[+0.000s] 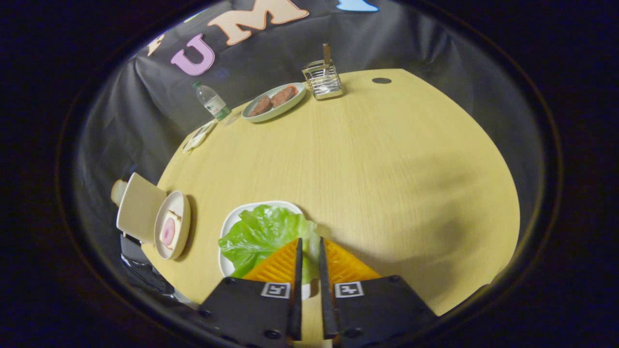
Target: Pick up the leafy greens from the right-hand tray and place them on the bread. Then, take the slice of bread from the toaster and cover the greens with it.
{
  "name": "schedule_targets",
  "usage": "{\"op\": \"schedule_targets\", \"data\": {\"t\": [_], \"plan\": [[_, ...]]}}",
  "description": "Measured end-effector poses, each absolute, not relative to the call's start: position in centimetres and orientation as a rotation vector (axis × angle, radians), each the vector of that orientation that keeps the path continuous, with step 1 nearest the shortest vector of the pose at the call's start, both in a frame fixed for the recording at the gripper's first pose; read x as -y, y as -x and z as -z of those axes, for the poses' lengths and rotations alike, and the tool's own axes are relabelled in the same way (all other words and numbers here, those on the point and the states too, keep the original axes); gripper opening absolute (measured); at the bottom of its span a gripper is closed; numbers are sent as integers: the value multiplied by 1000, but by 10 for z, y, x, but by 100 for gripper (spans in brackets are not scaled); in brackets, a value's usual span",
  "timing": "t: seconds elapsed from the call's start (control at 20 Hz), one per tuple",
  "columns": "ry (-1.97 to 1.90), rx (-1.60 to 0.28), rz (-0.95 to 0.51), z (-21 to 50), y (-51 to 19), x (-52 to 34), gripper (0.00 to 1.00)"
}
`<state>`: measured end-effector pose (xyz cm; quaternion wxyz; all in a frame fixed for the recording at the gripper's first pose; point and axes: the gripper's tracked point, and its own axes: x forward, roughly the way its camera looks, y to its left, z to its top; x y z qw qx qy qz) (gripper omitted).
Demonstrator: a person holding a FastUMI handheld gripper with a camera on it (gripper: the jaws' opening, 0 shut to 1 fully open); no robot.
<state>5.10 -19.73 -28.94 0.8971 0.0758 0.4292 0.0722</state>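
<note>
Nearest to us, the tongs reach forward with their two fingers drawn close together, only a narrow gap between them. The near edge of the lettuce leaf lies in that gap, yet we cannot tell whether both fingers press on it or merely hang over it. The leaf is bright green and crinkled, and it lies on a white tray on the near part of the tabletop, spreading to the left of the fingertips and just beyond them.

To the left of the tray, at the tabletop's near left edge, we see a small round plate carrying a slice of bread with a pink round of meat on top. Touching that plate on its far left side is a pale boxy toaster, with a slice of bread poking out of its left end.

Far across the tabletop, a pale green oval plate holds two brown patties. Left of it stands a clear plastic bottle, tilted, and just nearer lies a flat white wrapper. Right of the oval plate sits a wire rack with an upright stick.
</note>
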Motion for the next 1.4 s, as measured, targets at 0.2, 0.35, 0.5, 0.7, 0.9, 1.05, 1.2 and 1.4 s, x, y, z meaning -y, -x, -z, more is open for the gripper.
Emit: {"op": "schedule_targets", "data": {"t": [0.2, 0.35, 0.5, 0.7, 0.9, 1.05, 1.2, 1.4], "plan": [[-130, -857, -162, 278, -51, 192, 7], [-94, -818, -205, 257, -43, 182, 7], [-88, -783, -233, 231, -36, 170, 7], [-134, -723, -289, 189, -29, 136, 7], [-193, -710, -366, 164, -19, 91, 7], [-235, -691, -422, 149, -14, 51, 7], [-268, -678, -461, 142, -8, 7, 7], [-300, -696, -508, 149, 0, -55, 7]]}}
